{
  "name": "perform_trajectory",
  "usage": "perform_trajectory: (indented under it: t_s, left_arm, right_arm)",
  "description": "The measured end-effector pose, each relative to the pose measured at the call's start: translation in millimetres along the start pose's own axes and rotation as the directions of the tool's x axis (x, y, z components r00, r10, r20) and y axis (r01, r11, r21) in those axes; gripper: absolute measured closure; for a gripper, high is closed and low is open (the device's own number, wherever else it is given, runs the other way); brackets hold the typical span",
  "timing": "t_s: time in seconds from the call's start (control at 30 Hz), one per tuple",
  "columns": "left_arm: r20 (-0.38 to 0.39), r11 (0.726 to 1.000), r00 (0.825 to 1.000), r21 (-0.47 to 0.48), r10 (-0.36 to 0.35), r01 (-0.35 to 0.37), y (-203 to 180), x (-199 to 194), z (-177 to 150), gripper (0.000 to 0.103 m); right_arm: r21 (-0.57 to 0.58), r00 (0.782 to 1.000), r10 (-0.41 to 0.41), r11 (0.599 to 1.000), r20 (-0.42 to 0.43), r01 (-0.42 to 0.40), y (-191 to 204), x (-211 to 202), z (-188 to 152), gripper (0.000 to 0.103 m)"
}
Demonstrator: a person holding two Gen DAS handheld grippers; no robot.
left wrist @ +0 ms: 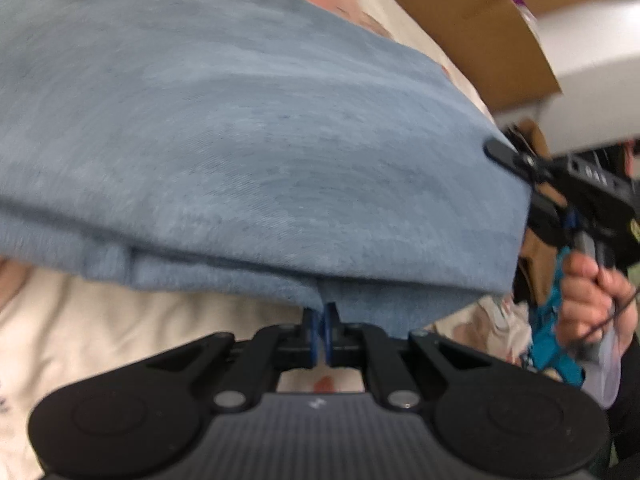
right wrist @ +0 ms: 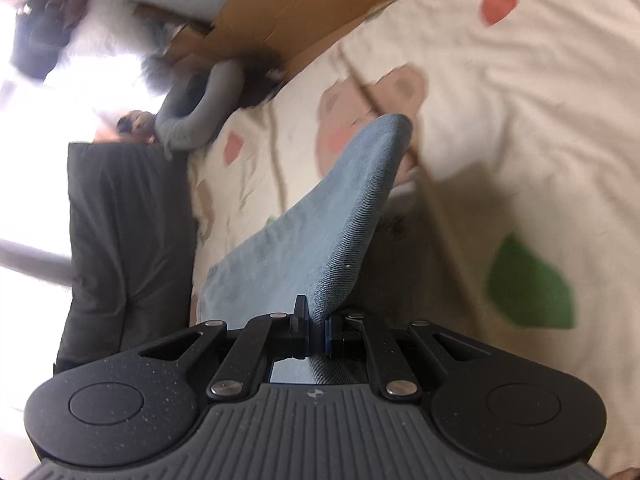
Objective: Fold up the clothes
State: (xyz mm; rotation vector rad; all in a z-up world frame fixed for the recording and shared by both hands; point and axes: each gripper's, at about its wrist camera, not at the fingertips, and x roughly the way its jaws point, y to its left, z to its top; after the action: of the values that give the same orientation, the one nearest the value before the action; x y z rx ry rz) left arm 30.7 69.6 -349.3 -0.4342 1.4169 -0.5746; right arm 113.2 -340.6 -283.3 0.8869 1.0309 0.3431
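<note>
Pinching the blue garment [left wrist: 248, 152], left tool [left wrist: 320, 322] and right tool [right wrist: 316, 330] grip its edges.

black tongs [left wrist: 320, 320], blue pads [left wrist: 327, 334]

The blue garment [left wrist: 248, 152] blocks most of the space ahead of the left gripper [left wrist: 320, 334]. A cardboard box [right wrist: 320, 4] borders the patterned sheet [right wrist: 520, 128], whose right side lies open.

Looked like home bedroom: cartoon-print bedsheet [right wrist: 500, 128], cardboard box [right wrist: 304, 4] alongside, grey clothes [right wrist: 128, 240] piled at edge.
</note>
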Motion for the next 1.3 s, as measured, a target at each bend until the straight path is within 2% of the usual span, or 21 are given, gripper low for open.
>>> perform_trajectory:
  t_s: [0.17, 0.37, 0.43, 0.53, 0.63, 0.83, 0.9, 1.03, 1.07, 1.3]
  left_arm:
    - [-0.049, 0.998, 0.998, 0.053, -0.033, 0.036, -19, 22, 5, 0.101]
    - [-0.079, 0.993, 0.994, 0.088, -0.072, 0.079, -34, 39, 9, 0.101]
    - [-0.090, 0.991, 0.992, 0.091, -0.088, 0.096, -43, 55, 18, 0.102]
    - [-0.103, 0.989, 0.990, 0.101, -0.101, 0.111, -45, 57, 13, 0.102]
    - [-0.118, 0.988, 0.988, 0.103, -0.098, 0.111, -43, 63, 10, 0.102]
    - [-0.176, 0.991, 0.983, 0.114, -0.044, 0.065, -39, 90, 15, 0.101]
    - [-0.178, 0.990, 0.983, 0.127, -0.031, 0.054, -39, 88, 18, 0.095]
    - [-0.166, 0.993, 0.986, 0.111, -0.025, 0.044, -43, 78, 30, 0.080]
    - [-0.164, 0.993, 0.986, 0.104, -0.030, 0.048, -42, 73, 33, 0.079]
    - [-0.143, 0.985, 0.988, 0.155, -0.054, 0.076, -75, 69, 56, 0.076]
  right_arm:
    - [-0.006, 0.999, -0.037, 0.999, 0.029, 0.037, -10, -21, 9, 0.098]
    - [0.001, 0.996, -0.071, 0.997, 0.056, 0.071, -24, -40, 20, 0.098]
    - [0.009, 0.994, -0.084, 0.996, 0.066, 0.084, -28, -44, 23, 0.098]
    - [0.016, 0.992, -0.099, 0.995, 0.073, 0.098, -37, -49, 25, 0.098]
    - [0.028, 0.991, -0.115, 0.993, 0.072, 0.113, -48, -50, 24, 0.098]
    - [0.127, 0.987, -0.157, 0.980, 0.029, 0.152, -96, -33, 19, 0.098]
    - [0.170, 0.990, -0.143, 0.975, 0.003, 0.140, -111, -29, 17, 0.096]
    - [0.143, 0.986, -0.166, 0.976, -0.012, 0.166, -120, -33, 11, 0.086]
    - [0.136, 0.985, -0.170, 0.976, -0.020, 0.171, -121, -33, 9, 0.081]
    - [0.129, 0.988, -0.135, 0.981, -0.073, 0.143, -133, -38, -7, 0.072]
